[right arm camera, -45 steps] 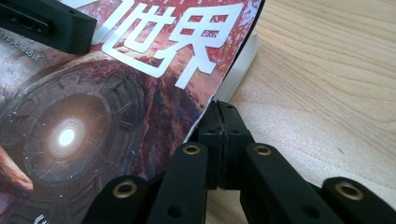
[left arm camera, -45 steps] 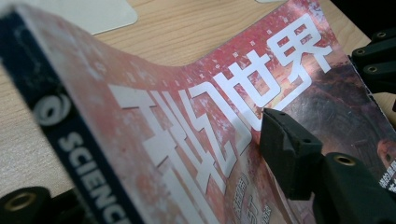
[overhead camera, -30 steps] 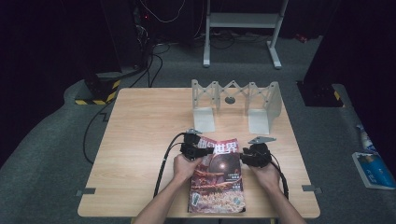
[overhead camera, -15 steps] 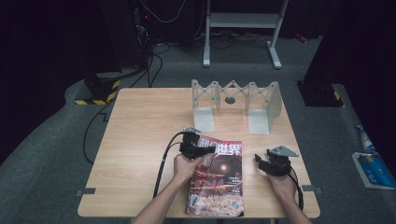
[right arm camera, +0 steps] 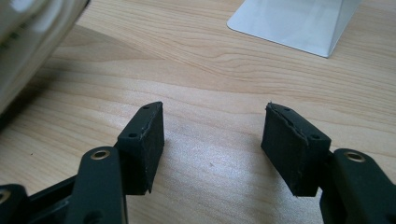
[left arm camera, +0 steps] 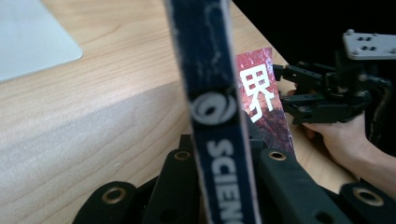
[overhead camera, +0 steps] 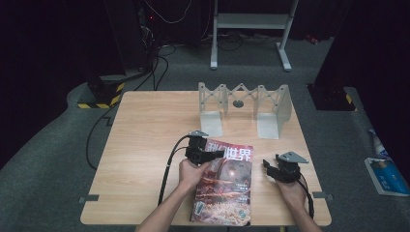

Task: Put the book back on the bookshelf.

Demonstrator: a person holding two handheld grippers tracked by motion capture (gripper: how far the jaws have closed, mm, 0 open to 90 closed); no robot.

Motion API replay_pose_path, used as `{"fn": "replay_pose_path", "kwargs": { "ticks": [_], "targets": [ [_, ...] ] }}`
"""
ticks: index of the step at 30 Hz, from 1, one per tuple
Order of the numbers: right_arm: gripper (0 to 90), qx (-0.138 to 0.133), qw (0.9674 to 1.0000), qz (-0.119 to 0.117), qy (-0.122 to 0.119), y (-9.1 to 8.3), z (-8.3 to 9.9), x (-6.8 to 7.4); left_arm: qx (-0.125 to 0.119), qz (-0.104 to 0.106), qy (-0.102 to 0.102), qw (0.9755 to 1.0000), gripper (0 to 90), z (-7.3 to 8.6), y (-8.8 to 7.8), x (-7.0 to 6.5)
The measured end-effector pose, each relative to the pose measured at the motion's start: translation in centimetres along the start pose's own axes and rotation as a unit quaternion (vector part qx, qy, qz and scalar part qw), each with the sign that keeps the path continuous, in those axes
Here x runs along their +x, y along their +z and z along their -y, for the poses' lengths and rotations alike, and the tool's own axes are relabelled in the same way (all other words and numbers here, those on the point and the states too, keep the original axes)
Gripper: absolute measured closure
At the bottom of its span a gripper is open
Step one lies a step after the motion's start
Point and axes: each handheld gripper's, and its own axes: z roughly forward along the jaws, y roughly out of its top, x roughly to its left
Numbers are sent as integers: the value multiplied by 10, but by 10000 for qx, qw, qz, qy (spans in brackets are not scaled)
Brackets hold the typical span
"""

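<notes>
1. The left gripper (overhead camera: 209,154) is clenched on the far left edge of the glossy red-covered magazine (overhead camera: 227,186), which lies at the near middle of the pale wooden table (overhead camera: 145,130).
2. Keep that pinch firm while lifting, so the spine doesn't slip.
3. The right gripper (overhead camera: 270,169), released with nothing between its pads, rests right of the magazine; keep it away from the white folding rack (overhead camera: 244,108).

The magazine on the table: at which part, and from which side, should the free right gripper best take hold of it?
Grip the magazine at its free right-hand long edge, coming level from the right. The left gripper already pinches its spine edge and lifts it, while the right gripper waits open beside that edge.
</notes>
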Motion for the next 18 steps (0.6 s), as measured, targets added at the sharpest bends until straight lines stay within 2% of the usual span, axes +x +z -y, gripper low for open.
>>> {"fn": "replay_pose_path", "kwargs": {
  "ticks": [1,6,10,18],
  "targets": [
    [386,-1,10000,7,7,0,0,0,8,1,36,10000,823,-2,-1,-3],
    [384,-1,10000,9,0,0,0,0,106,-131,540,9984,825,-14,-6,-21],
    [384,11,10000,-4,8,-1,0,0,157,-96,698,9974,827,-19,-4,-29],
    [383,16,10000,8,17,-1,0,0,227,3,844,9962,832,-26,-5,-39]
  ]
}}
